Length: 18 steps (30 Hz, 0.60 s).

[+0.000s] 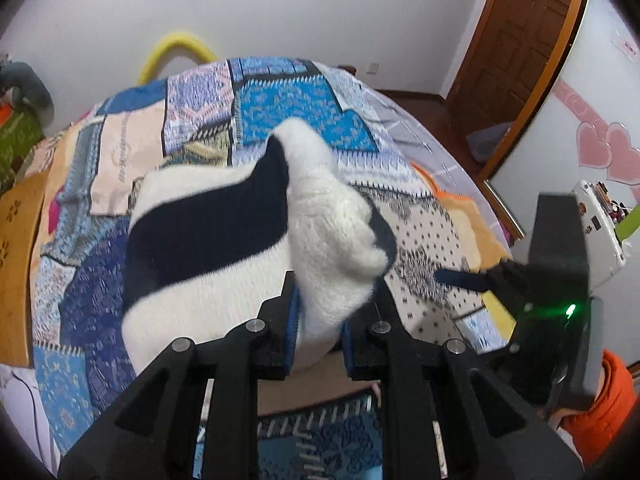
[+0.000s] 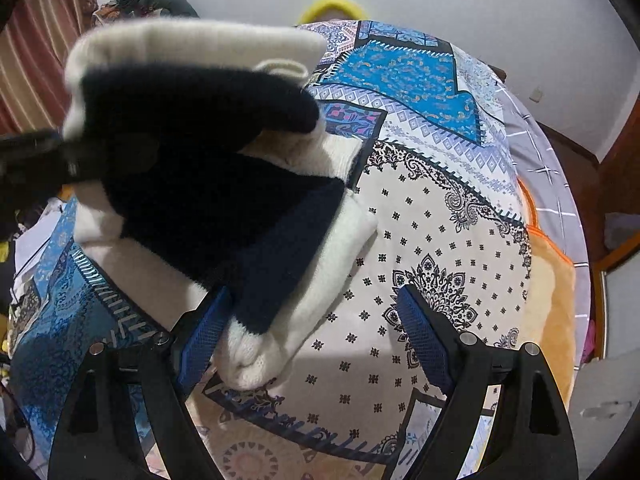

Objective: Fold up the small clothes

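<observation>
- Black two-finger left gripper (image 1: 318, 316), with blue ribbed pads, fills the bottom of the left wrist view; we record its jaws clenched on a fold of the white and navy striped knitted sweater (image 1: 240, 240).
- We see the pinched fold raised off the bed, a white woolly part bunched up above the pads and a broad navy band running across the garment behind it.
- We note the rest of the sweater lying on the patchwork-print bedspread in blue, white and peach (image 1: 304, 108), about the middle of the bed.
- Right gripper (image 2: 316, 320), also black with blue textured pads, stands released in the right wrist view, jaws wide apart.
- We see its left pad (image 2: 204, 332) just beside the near white edge of the sweater (image 2: 280, 248); whether it touches the knit we cannot tell. The other pad stands over bare bedspread (image 2: 432, 216), apart from the garment.
- In the right wrist view the lifted part of the sweater is blurred at upper left, with a dark finger of the left gripper at the left edge of it.
- In the left wrist view the right gripper (image 1: 460, 280) shows at the right, near the bed's right edge, with a green light (image 1: 571, 311) lit on its body.
- An orange sleeve (image 1: 608, 404) shows at lower right.
- Beyond the bed's far edge we see a yellow fuzzy arch (image 1: 176, 50), a pale wall and a brown wooden door (image 1: 516, 36).
</observation>
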Each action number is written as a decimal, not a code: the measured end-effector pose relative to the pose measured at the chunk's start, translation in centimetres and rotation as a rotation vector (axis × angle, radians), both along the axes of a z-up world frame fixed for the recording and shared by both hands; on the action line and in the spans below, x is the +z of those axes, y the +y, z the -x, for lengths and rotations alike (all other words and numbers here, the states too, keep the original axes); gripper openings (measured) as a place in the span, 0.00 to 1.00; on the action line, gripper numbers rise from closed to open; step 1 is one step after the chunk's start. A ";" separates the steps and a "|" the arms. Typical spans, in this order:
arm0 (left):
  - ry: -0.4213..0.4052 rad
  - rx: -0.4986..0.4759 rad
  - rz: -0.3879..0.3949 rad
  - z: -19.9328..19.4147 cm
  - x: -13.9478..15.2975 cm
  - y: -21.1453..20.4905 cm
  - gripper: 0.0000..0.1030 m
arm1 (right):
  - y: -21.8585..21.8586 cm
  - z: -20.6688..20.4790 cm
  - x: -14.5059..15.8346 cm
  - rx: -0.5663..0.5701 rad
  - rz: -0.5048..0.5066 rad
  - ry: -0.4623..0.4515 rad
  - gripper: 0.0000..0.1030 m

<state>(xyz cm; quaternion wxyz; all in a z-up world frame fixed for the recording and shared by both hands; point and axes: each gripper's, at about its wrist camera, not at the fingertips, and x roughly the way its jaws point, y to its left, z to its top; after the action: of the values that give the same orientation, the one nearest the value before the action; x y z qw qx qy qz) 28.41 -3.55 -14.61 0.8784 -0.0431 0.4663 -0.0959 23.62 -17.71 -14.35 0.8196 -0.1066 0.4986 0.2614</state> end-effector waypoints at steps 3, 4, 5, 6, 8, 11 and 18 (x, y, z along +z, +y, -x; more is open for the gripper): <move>0.010 -0.012 -0.006 0.7 -0.3 0.0 0.17 | -0.2 0.4 0.6 -0.005 0.000 -0.013 0.80; 0.012 -0.016 -0.005 0.9 -0.3 -0.1 0.22 | -0.4 0.6 0.9 -0.008 -0.004 -0.019 0.80; 0.016 -0.021 -0.005 1.1 -0.3 -0.1 0.29 | -0.6 0.7 1.3 -0.012 -0.010 -0.024 0.80; 0.017 -0.025 -0.005 1.4 -0.1 0.0 0.33 | -0.7 0.8 1.5 -0.016 -0.013 -0.027 0.80; 0.007 -0.019 -0.010 1.9 0.3 0.1 0.47 | -1.1 0.9 2.2 -0.025 -0.018 -0.035 0.80; -0.022 -0.001 -0.038 2.7 1.1 0.7 0.57 | -2.0 0.9 3.5 -0.046 -0.040 -0.047 0.80; -0.071 0.061 -0.126 4.2 2.1 3.9 0.78 | -2.8 0.2 6.2 -0.079 -0.112 -0.048 0.80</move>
<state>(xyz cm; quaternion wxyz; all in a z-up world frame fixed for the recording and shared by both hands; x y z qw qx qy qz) 24.19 0.33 -12.54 0.8977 0.0013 0.4386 -0.0409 23.43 -20.49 -8.12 0.8456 -0.0472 0.4672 0.2539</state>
